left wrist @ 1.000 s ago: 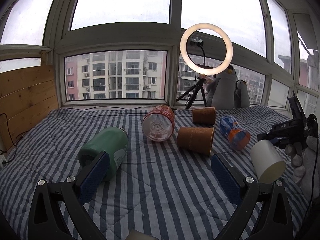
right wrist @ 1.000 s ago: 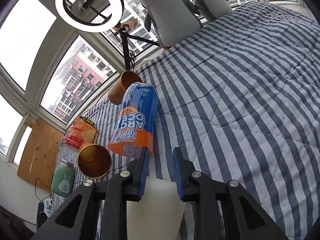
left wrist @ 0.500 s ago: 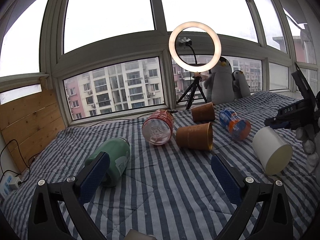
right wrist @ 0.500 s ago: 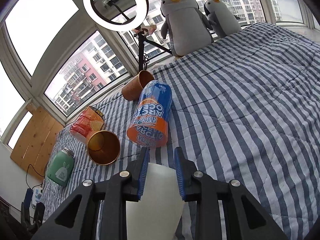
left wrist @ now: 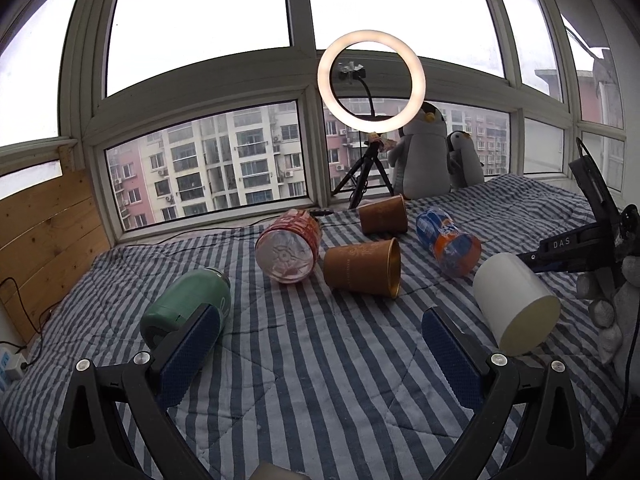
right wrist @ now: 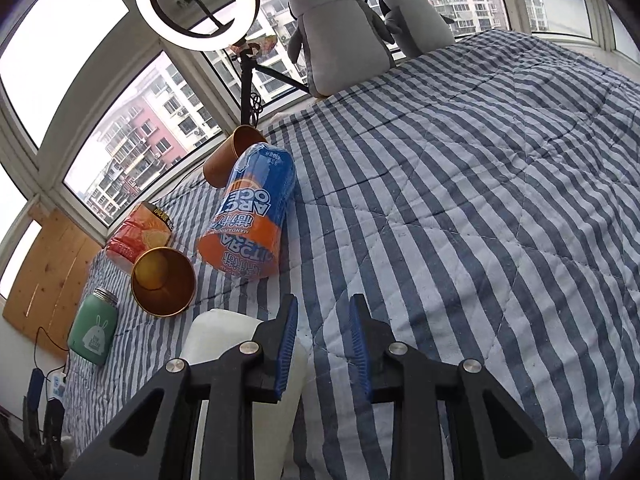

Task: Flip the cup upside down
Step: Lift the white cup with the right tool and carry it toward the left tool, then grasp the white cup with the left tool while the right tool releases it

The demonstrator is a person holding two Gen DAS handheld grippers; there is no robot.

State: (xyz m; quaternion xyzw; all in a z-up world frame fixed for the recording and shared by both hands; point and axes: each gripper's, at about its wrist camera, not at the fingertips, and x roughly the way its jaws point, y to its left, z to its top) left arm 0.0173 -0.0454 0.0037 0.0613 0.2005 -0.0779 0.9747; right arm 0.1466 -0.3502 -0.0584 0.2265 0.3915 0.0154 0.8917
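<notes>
— So where is the white cup point(left wrist: 516, 304)?
— On its side on the striped bed point(left wrist: 320, 380), closed base facing the left camera. It is just beside the right gripper point(right wrist: 324, 312), outside its fingers.
— And those fingers?
— Apart, nothing between them. The left gripper point(left wrist: 320, 328) has its fingers spread wide, also holding nothing, with the green flask point(left wrist: 188, 300) beyond one.

Left gripper point(left wrist: 320, 344) with jaws spread wide above the striped quilt point(left wrist: 320, 380). White cup point(left wrist: 516, 300) tilted at right, beside the right gripper point(left wrist: 560, 250). Behind lie a green flask point(left wrist: 188, 300), two brown cups point(left wrist: 362, 266), two bottles point(left wrist: 288, 248).
</notes>
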